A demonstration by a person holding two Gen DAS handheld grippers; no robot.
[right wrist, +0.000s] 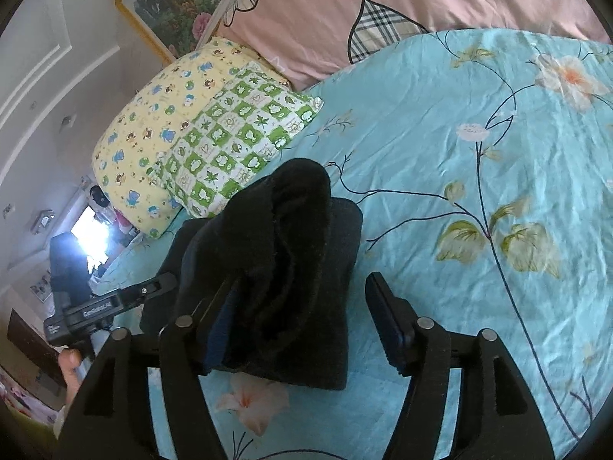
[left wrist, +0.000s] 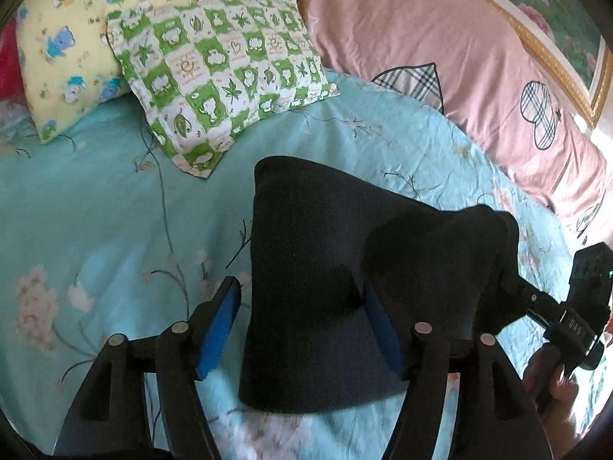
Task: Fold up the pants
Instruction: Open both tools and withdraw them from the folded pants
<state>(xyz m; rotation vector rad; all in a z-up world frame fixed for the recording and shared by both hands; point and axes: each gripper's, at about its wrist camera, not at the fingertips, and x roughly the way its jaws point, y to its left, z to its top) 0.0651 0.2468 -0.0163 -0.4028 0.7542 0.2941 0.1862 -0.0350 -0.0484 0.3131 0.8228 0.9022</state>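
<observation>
Open bed sheet (right wrist: pixel 479 161) right of the folded pants (right wrist: pixel 276 268), free for passing. Blocked beyond by the green checked pillow (left wrist: pixel 218 88), just behind the pants, and the pink quilt (left wrist: pixel 440 50) along the far edge.

1 pants (left wrist: pixel 325 268), 2 small pillows (left wrist: pixel 222 88), 1 pink pillow (left wrist: pixel 440 50), 2 grippers (left wrist: pixel 302 329).

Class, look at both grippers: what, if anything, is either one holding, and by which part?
Nothing is gripped: both the left gripper and right gripper stand open around the folded pants.

White lettering on left gripper's (right wrist: pixel 111 303) black body, right wrist view: reads roughly "GenRobot.AI"; blurred. Elsewhere nothing legible.
</observation>
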